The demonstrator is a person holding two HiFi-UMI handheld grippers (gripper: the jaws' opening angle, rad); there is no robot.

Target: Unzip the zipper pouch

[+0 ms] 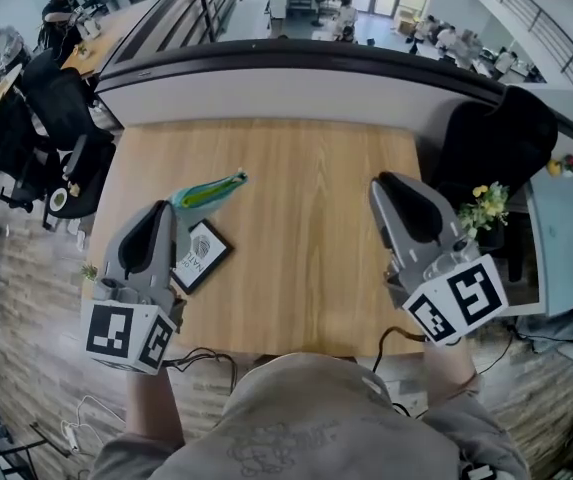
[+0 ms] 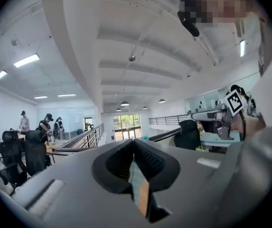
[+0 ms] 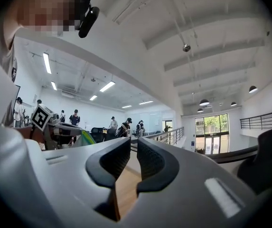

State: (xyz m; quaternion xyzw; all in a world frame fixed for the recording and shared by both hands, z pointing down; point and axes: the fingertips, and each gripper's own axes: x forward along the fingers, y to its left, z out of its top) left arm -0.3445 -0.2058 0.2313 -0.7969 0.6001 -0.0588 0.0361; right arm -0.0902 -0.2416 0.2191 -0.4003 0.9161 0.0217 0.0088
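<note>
The zipper pouch (image 1: 209, 190), green, blue and yellow, is lifted above the left part of the wooden table (image 1: 306, 158) and sticks out up and to the right from my left gripper (image 1: 174, 208). In the left gripper view the left gripper (image 2: 134, 144) is shut, with a thin pale-teal and orange strip of the pouch (image 2: 139, 186) pinched between its pads. My right gripper (image 1: 384, 183) hovers over the table's right side, apart from the pouch. In the right gripper view the right gripper (image 3: 134, 148) shows a narrow gap with nothing in it, and the pouch (image 3: 86, 137) shows far left.
A small black card with white print (image 1: 201, 253) lies on the table just under the left gripper. A black chair (image 1: 496, 138) and yellow flowers (image 1: 484, 206) stand past the table's right edge. Cables (image 1: 206, 356) hang at the near edge.
</note>
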